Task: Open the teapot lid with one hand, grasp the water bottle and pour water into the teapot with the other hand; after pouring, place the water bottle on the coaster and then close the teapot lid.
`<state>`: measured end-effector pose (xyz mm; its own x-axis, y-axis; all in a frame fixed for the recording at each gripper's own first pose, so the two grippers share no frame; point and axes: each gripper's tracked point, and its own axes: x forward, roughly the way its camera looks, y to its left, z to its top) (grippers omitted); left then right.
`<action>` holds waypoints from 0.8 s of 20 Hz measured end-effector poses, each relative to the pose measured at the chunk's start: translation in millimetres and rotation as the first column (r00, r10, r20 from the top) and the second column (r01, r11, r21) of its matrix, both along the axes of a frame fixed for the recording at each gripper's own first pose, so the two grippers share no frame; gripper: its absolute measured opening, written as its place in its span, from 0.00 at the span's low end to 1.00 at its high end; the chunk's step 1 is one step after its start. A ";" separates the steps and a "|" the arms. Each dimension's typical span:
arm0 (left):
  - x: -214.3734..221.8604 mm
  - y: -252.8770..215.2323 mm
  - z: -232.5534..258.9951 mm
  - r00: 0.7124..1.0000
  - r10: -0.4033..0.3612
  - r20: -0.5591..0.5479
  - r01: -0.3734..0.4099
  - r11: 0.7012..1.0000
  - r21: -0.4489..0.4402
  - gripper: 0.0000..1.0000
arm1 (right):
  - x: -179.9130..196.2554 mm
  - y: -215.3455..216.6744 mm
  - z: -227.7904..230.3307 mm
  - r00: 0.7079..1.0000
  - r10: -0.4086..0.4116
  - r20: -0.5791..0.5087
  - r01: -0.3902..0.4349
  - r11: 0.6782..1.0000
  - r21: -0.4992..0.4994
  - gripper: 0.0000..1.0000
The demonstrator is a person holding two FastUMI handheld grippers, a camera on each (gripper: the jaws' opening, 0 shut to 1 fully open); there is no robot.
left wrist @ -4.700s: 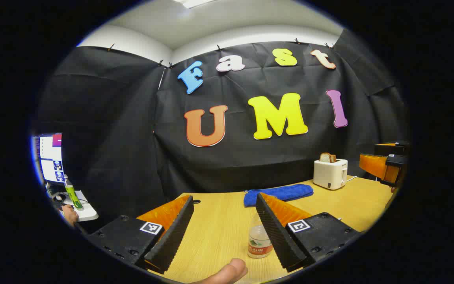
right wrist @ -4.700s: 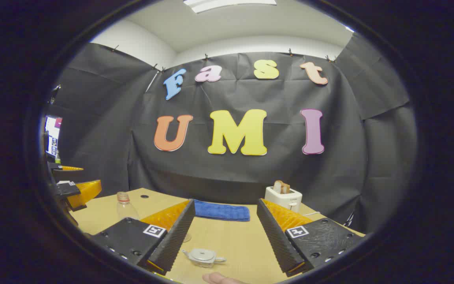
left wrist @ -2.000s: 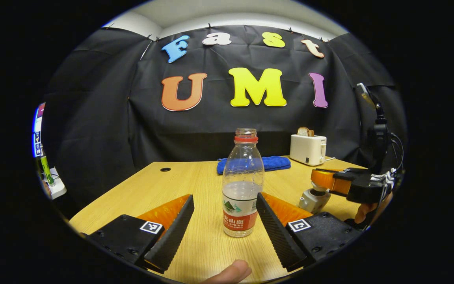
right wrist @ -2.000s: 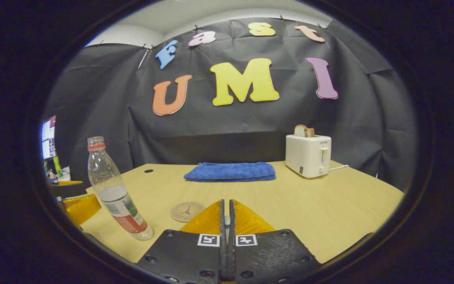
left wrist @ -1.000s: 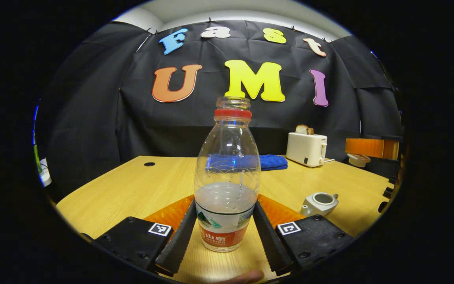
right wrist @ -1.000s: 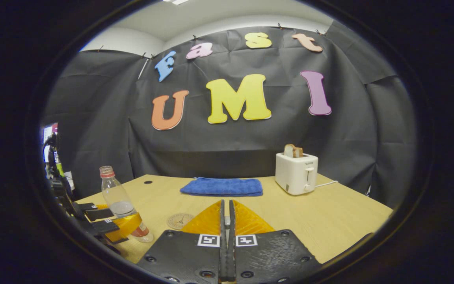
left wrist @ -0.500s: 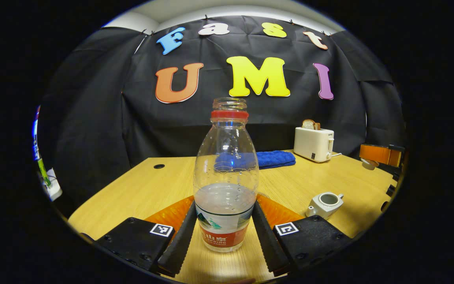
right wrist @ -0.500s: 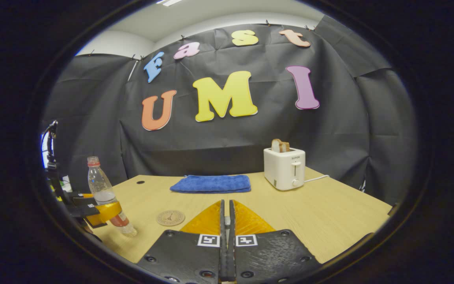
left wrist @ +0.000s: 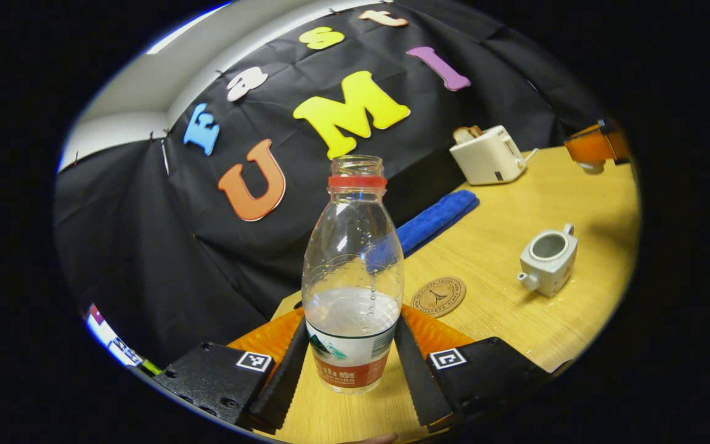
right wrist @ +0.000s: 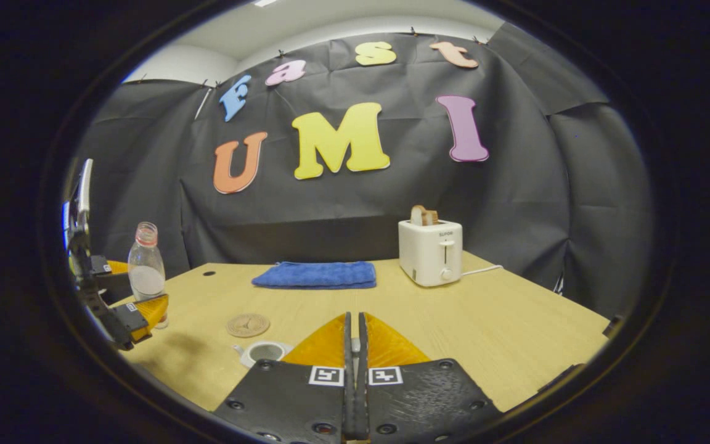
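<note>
Water bottle (left wrist: pixel 353 290) is sitting clamped between our left gripper (left wrist: pixel 349 370) fingers, lifted and tilting beside the coaster (left wrist: pixel 438 296). We are carrying it toward the open teapot (left wrist: pixel 548 258); next, we judge, comes aiming its mouth over the opening. Our right gripper (right wrist: pixel 352 345) is pinched closed; what it holds we cannot tell here.

Each gripper carried two black housings with recessed screws, and each housing bore a square black-and-white fiducial marker. On the left gripper (left wrist: pixel 352 370), ribbed finger faces met translucent orange wedge-shaped backings. The right gripper (right wrist: pixel 353 376) showed the same orange wedges and paired markers beside its centre seam.
</note>
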<state>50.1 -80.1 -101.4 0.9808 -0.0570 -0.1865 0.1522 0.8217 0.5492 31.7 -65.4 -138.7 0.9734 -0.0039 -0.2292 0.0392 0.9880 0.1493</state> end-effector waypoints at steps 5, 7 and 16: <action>1.8 -7.4 -8.5 0.999 -0.025 -0.040 0.032 0.981 0.189 0.77 | -4.4 -4.6 -14.4 1.000 0.008 -0.006 -0.008 1.000 -0.014 0.00; 1.6 -4.7 -12.4 0.998 -0.021 -0.054 0.034 0.965 0.259 0.77 | -6.0 -6.2 -17.7 1.000 0.011 -0.007 -0.011 1.000 -0.020 0.00; 6.8 -15.0 -6.5 0.992 -0.073 -0.099 0.115 0.824 0.555 0.77 | -10.2 -15.5 -11.7 0.999 0.001 0.049 0.000 0.999 -0.033 0.00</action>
